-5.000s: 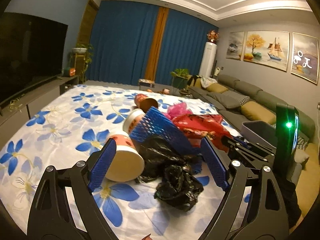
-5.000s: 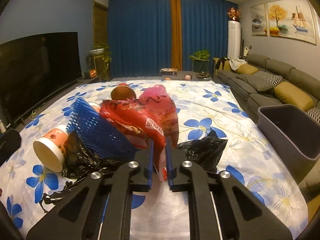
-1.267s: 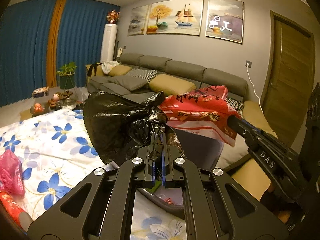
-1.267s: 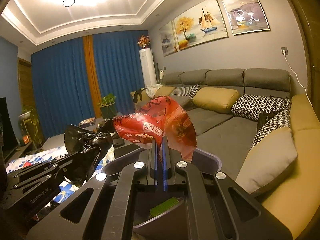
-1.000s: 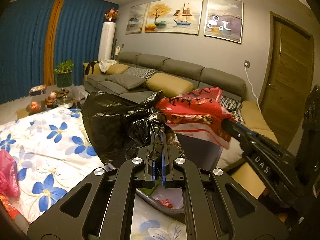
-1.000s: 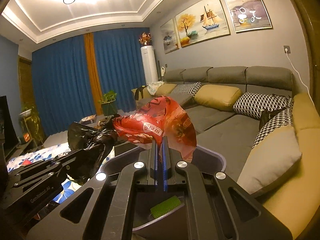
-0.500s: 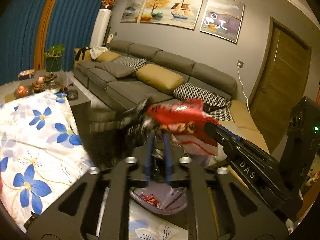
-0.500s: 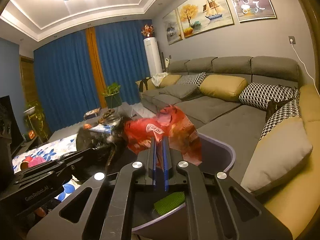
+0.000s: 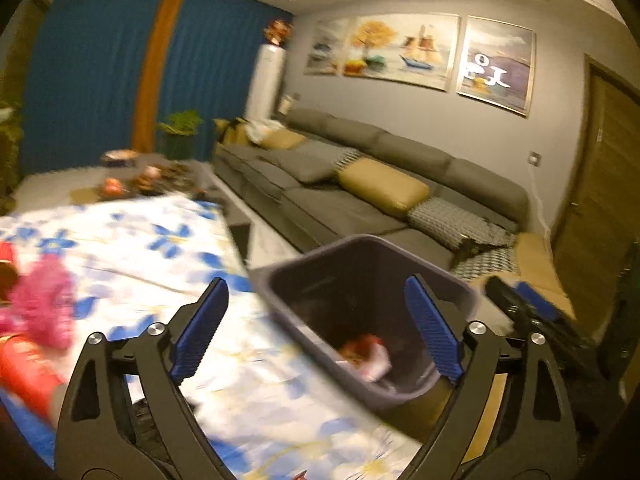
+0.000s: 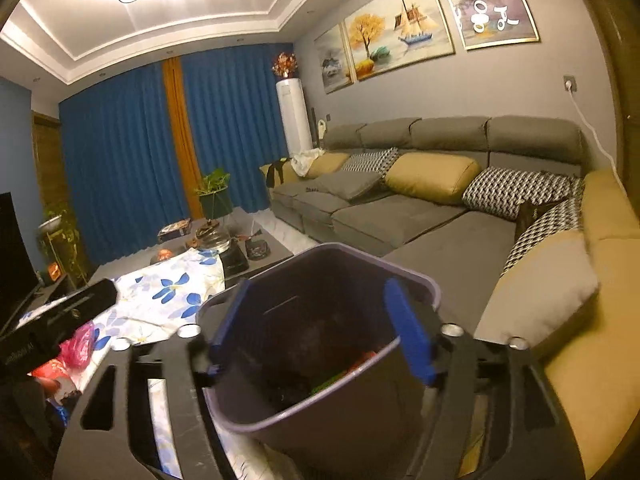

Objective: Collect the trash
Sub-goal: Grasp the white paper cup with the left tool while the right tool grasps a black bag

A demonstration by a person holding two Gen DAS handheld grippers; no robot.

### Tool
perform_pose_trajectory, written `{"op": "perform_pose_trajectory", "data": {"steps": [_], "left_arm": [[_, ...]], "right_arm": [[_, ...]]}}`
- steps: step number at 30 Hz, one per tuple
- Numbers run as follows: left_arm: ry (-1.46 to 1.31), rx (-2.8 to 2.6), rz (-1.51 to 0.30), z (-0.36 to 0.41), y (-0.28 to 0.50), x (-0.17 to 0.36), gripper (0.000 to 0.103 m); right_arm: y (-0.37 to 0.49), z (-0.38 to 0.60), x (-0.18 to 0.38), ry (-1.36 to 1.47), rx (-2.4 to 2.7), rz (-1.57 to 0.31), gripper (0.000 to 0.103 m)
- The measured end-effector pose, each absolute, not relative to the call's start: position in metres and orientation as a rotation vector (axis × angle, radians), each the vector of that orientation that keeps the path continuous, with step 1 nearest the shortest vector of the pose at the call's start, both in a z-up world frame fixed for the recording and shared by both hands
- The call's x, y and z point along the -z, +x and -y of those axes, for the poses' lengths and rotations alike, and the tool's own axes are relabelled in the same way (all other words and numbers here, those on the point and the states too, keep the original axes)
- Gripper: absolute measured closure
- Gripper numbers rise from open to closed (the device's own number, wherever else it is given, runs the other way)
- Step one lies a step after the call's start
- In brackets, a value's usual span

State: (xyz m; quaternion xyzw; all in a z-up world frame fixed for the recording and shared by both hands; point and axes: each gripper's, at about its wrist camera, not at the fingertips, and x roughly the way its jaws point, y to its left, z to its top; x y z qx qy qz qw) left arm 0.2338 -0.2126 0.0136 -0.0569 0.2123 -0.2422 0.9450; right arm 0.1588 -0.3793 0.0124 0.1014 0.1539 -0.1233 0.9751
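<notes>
Both claws just sprang apart with nothing between them: left claw (image 9: pixel 316 330), right claw (image 10: pixel 320 332). Red wrapper (image 9: pixel 366 354) sits in the bin (image 9: pixel 276 280) off the surface's (image 9: pixel 132 248) edge (pink bag (image 9: pixel 42 300) still waits).

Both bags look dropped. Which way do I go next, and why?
Probably swing the left gripper back over the floral cloth toward the pink bag: both grippers are open and empty, having just opened, red trash lies in the bin, and litter remains.
</notes>
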Motion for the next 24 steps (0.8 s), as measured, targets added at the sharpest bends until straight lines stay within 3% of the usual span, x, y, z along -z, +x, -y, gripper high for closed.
{"op": "perform_pose_trajectory", "data": {"steps": [5,24], "left_arm": [[-0.114,0.376,-0.386,0.166,0.189,-0.020,0.010],[-0.074,-0.110,-0.437,-0.071,0.055,0.017,0.010]], "right_arm": [[0.130,0.348,-0.016,0.169,0.219,-0.296,0.016],[0.093,0.166,-0.004,0.099,-0.133,-0.366,0.015]]}}
